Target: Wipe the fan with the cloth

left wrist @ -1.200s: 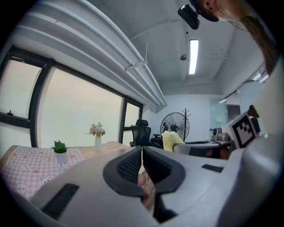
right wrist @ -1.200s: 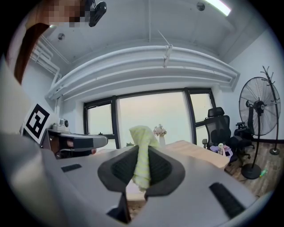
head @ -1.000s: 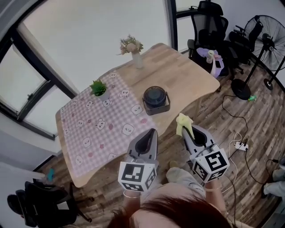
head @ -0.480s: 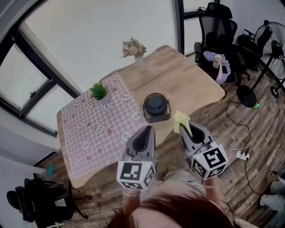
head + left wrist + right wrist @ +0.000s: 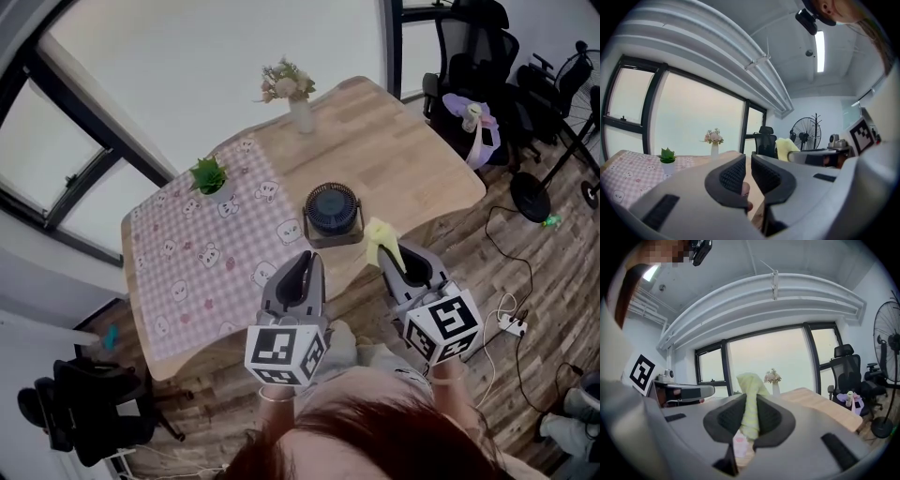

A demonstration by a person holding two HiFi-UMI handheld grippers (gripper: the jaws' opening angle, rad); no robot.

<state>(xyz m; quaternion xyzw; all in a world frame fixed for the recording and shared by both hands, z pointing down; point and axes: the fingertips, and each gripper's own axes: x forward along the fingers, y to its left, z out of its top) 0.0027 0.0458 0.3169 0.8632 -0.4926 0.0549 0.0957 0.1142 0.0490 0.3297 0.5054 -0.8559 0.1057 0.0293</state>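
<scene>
A small dark round fan (image 5: pixel 332 212) stands on the wooden table (image 5: pixel 412 159), near its front edge. My right gripper (image 5: pixel 388 255) is shut on a pale yellow cloth (image 5: pixel 379 236), which sticks up past its tips just right of the fan and level with the table edge. In the right gripper view the cloth (image 5: pixel 751 401) hangs pinched between the pads of that gripper (image 5: pixel 751 422). My left gripper (image 5: pixel 307 263) is shut and holds nothing, its tips just in front of the fan's left side. In the left gripper view its jaws (image 5: pixel 748 172) hide the fan.
A pink checked tablecloth (image 5: pixel 192 272) covers the table's left half, with a small potted plant (image 5: pixel 209 176) on it. A flower vase (image 5: pixel 299 105) stands at the far edge. Office chairs (image 5: pixel 478 56), a standing fan (image 5: pixel 888 343) and floor cables (image 5: pixel 511 323) are to the right.
Both grippers have moved forward towards the table, so the fan now lies just beyond their tips. The cloth stays pinched in the right gripper.
</scene>
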